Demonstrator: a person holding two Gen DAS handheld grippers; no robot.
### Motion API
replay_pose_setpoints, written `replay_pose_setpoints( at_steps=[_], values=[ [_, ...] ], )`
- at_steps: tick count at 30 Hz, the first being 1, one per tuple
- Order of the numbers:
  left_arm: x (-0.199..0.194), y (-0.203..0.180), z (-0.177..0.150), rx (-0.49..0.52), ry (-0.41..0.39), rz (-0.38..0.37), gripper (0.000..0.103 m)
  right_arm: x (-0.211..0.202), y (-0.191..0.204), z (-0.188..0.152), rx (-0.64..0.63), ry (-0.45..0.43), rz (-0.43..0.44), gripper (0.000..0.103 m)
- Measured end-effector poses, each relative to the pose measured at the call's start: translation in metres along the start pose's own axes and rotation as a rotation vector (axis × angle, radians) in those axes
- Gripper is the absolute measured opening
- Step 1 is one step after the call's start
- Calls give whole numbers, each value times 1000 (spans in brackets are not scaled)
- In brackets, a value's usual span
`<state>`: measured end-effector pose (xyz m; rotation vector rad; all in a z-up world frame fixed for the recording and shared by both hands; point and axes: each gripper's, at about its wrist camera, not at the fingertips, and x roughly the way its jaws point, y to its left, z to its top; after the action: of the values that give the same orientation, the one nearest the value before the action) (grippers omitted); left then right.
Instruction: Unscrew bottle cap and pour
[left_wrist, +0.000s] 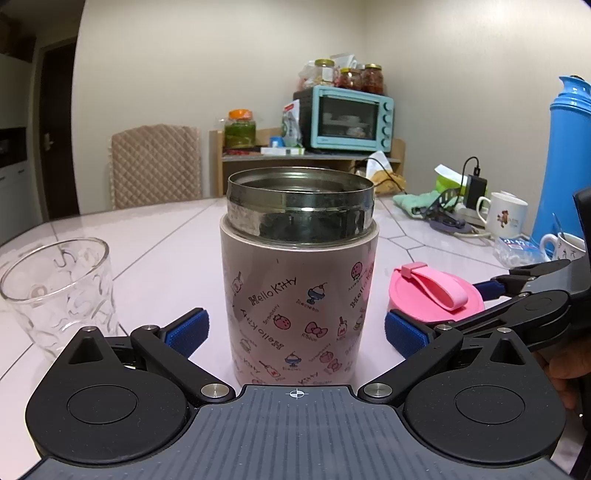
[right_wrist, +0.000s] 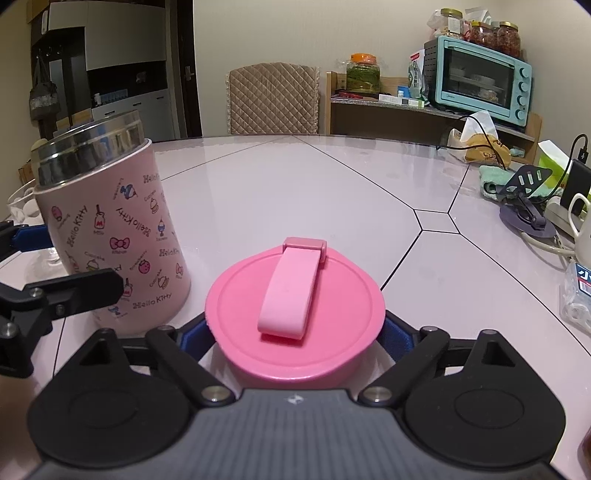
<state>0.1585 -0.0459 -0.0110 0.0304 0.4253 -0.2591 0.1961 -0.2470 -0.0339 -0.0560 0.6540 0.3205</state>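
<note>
Fingers of the left gripper (left_wrist: 295, 332) are sitting spread, blue pads either side of the pink flask (left_wrist: 300, 273) with gaps showing, not touching it; right gripper (right_wrist: 295, 336) fingers are clamping the pink cap (right_wrist: 293, 314) at its rim. Flask is standing upright and uncapped on the table (left_wrist: 166, 243), steel mouth exposed, cap sitting just right of it, low over the tabletop. Empty glass (left_wrist: 59, 291) is standing left of the flask, mugs (left_wrist: 504, 214) and blue thermos (left_wrist: 565, 155) far right.
</note>
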Motion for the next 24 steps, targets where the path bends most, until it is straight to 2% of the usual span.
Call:
replay_pose_setpoints(
  at_steps=[24],
  values=[
    [2, 0, -1, -1, 11, 7, 103, -2, -1, -2, 4, 11, -3, 101]
  ],
)
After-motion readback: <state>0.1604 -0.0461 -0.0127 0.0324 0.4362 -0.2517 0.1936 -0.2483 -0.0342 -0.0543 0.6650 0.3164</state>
